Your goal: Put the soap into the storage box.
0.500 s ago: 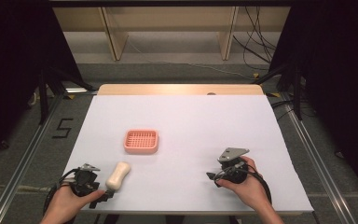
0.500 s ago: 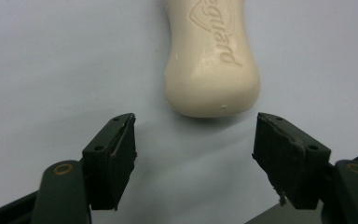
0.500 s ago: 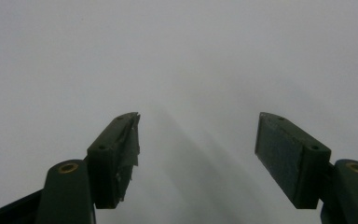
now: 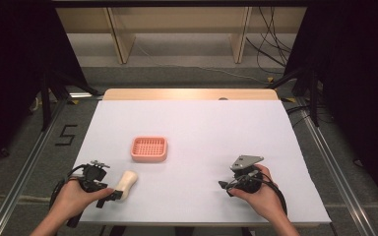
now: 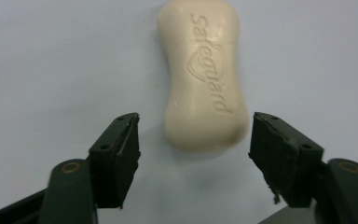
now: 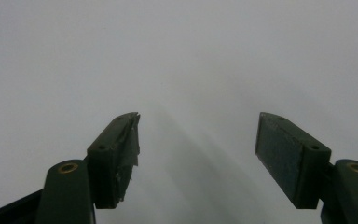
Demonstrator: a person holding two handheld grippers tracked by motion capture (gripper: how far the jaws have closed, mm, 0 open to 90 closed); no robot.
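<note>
At the near edge of the bench point(image 4: 197, 123), the left hand-held gripper point(image 4: 109, 194) is sitting with its jaws spread wide, straddling the near end of a cream soap bar point(image 4: 126, 181) that is lying flat on the white surface, the embossed face up; neither jaw is touching it yet. To the right, well apart, the right hand-held gripper point(image 4: 225, 186) is resting low over bare bench, its jaws likewise spread and holding nothing. Farther off, a pink slotted soap dish point(image 4: 149, 148) is waiting just beyond the bar. Risk: the bar is rounded and probably slick, though its surface finish is hard to judge here, so closing on only its end may be squeezing it forward out of the jaws, or letting it pivot and drop when lifted.
</note>
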